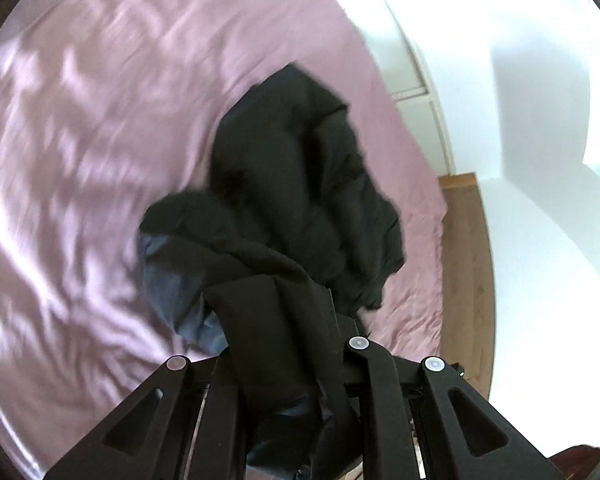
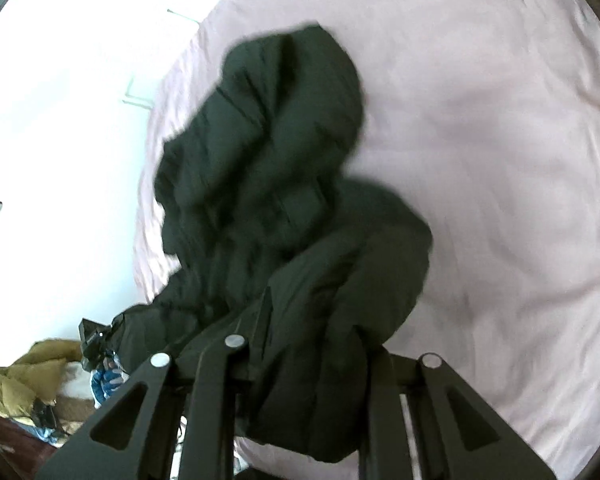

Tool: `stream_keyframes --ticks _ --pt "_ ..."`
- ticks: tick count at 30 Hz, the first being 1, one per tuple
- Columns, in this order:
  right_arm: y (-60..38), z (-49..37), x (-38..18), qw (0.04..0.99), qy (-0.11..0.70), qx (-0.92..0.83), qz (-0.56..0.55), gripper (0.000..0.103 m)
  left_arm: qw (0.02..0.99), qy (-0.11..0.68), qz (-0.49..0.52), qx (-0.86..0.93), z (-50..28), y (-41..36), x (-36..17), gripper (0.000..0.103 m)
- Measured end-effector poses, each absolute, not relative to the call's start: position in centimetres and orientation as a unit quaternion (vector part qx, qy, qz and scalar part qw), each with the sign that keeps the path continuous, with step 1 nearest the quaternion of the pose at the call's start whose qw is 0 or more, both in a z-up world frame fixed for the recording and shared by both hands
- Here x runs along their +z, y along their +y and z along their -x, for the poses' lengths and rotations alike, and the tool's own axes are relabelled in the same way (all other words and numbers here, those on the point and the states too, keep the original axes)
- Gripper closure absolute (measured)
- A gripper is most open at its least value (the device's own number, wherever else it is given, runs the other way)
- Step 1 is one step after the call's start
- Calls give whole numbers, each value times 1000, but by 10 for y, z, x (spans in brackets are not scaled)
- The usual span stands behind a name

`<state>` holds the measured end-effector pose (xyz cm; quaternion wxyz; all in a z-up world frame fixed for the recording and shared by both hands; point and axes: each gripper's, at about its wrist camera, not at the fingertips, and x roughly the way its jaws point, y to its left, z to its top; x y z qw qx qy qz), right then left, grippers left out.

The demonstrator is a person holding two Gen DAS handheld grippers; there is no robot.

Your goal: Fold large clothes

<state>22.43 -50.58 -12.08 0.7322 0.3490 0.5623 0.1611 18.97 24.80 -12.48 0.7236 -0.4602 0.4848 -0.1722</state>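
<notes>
- Left hand-held gripper (image 1: 284, 360), lower centre: clamped on the bulky black padded jacket (image 1: 300, 184).
- Right hand-held gripper (image 2: 300, 364): likewise clamped on it.
- Lift evenly so the jacket spreads flat over the pink bed sheet (image 1: 80, 140).

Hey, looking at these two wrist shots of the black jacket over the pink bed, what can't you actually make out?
- Left gripper fingertips: left wrist view, buried in the black jacket.
- Right gripper fingertips: right wrist view, wrapped in jacket fabric.
- Jacket's sleeves, zip: both views, bunched and motion-blurred.
- Pink sheet creases: left wrist view, smeared by blur.
- Clothes pile: right wrist view, cut off by the edge, individual items unclear.
</notes>
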Motion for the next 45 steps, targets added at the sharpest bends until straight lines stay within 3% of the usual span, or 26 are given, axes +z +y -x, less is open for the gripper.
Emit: stream_keyframes --ticks 10,22,24,27,29,32,38,45 --pt "-531 -350 -100 755 489 136 -415 86 755 449 447 -169 -336 241 -88 91" --pt "-514 -485 -163 726 506 38 -464 78 719 515 460 -73 -505 224 -175 88" --pt "-513 -492 -177 723 511 22 -464 75 715 513 468 -75 -514 222 -187 82" --pt "-512 -496 -189 716 501 15 -487 63 717 504 474 -86 -521 220 -195 72" --pt "-515 -494 -193 709 481 15 -515 47 716 492 486 -91 -522 221 -197 65" --pt "-513 -497 -191 712 469 15 -522 33 716 475 501 -103 -521 224 -194 55" --pt "-515 -499 -177 734 466 12 -494 26 733 437 505 -127 -513 230 -170 41" --pt "-523 -496 -149 768 447 -7 -459 21 746 424 497 -126 -509 240 -144 36"
